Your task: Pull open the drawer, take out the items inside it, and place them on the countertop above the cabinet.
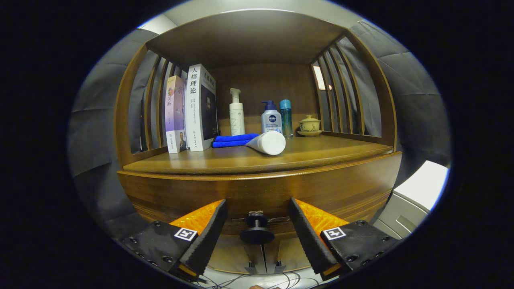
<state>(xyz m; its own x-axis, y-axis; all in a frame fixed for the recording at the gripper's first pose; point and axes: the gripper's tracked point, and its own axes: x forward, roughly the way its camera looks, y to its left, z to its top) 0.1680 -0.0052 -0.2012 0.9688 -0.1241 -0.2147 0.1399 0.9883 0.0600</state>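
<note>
One wooden cabinet (257,188) takes up most of the gripper view, with slatted sides, a roof panel overhead and a single countertop (241,158) running across it. Below the countertop's rounded edge sits one drawer (168,196), its front flush with the cabinet — closed, so whatever is inside cannot be seen. At the left of the countertop stand two books (192,110) upright, side by side and touching. Just right of them lies one folded blue cloth (235,140), and one white tube (268,143) lies on its side against the cloth's right end, cap toward the camera. Behind these stand three bottles — a tall white pump bottle (237,114), a shorter pump bottle with a blue top (271,118) and a slim teal bottle (286,118) just beside it. One small lidded cup on a saucer (309,125) rests near the right slats. The gripper (257,230) is spread wide, its two fingers (209,237) flanking the drawer's one black knob (256,229) without touching it; the knob sits between them.
</note>
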